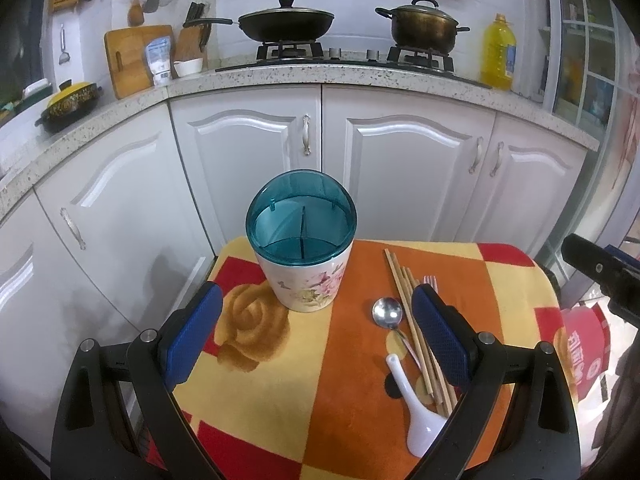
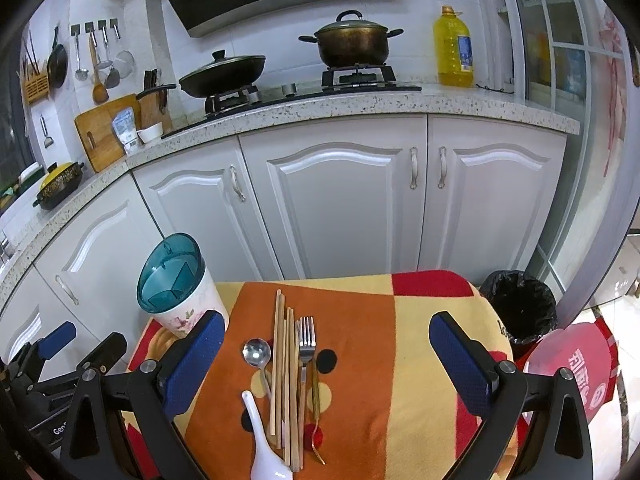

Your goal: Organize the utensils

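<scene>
A white floral utensil holder (image 1: 306,280) with a teal divided top stands at the far left of the cloth-covered table (image 1: 280,380); it also shows in the right wrist view (image 2: 182,300). Wooden chopsticks (image 2: 285,376), a steel fork (image 2: 306,350), a metal spoon (image 2: 257,354) and a white ceramic spoon (image 2: 264,444) lie side by side to its right. The chopsticks (image 1: 416,336), metal spoon (image 1: 387,314) and ceramic spoon (image 1: 416,412) show in the left wrist view too. My left gripper (image 1: 318,332) is open and empty, just in front of the holder. My right gripper (image 2: 326,360) is open and empty above the utensils.
White kitchen cabinets (image 2: 332,200) stand just behind the table, with a stove, pans and an oil bottle (image 2: 452,48) on the counter. A black bin (image 2: 518,304) and a red box (image 2: 576,368) sit to the right of the table.
</scene>
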Demonstrator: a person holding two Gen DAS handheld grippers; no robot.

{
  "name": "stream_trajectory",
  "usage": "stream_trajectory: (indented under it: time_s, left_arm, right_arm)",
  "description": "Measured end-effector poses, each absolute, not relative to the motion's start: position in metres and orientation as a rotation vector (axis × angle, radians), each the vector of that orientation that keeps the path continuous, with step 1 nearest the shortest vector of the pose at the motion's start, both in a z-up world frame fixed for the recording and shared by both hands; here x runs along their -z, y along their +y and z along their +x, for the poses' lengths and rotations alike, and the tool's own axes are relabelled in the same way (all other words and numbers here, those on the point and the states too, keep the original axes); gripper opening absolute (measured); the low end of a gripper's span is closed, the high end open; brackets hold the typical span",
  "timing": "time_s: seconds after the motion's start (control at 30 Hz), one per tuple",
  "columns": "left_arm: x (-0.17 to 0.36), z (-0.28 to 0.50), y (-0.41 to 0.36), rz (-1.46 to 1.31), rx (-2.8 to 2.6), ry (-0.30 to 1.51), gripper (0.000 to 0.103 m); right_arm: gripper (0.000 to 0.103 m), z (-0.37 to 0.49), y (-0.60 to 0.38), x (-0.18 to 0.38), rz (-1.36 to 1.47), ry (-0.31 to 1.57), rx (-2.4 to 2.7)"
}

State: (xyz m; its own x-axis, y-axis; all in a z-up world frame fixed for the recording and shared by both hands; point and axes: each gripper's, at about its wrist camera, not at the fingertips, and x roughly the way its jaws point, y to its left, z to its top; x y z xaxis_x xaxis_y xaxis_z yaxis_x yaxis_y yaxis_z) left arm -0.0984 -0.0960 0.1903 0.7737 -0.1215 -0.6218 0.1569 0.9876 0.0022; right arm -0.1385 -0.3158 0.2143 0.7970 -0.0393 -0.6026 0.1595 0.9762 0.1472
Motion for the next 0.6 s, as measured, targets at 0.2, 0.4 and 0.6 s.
stream_trajectory:
  time_s: [0.2, 0.4, 0.6]
  left_arm:
    - [-0.1907, -0.0962, -0.0994, 0.067, 0.144, 0.671, 0.096]
    - [-0.1907, -0.0956, -0.0997, 0.068, 0.144, 0.674, 0.096]
    - [-0.1910, -0.0955, -0.1012, 0.071, 0.140, 0.666, 0.096]
  right_arm:
    - [0.102, -0.1396, -0.3169, -0.2163, 0.189, 0.634, 0.107]
    - [0.102, -0.1379, -0.3173, -0.2175, 0.184, 0.637, 0.107]
    - [0.102, -0.1387, -0.3176, -0.2180, 0.182, 0.639, 0.105]
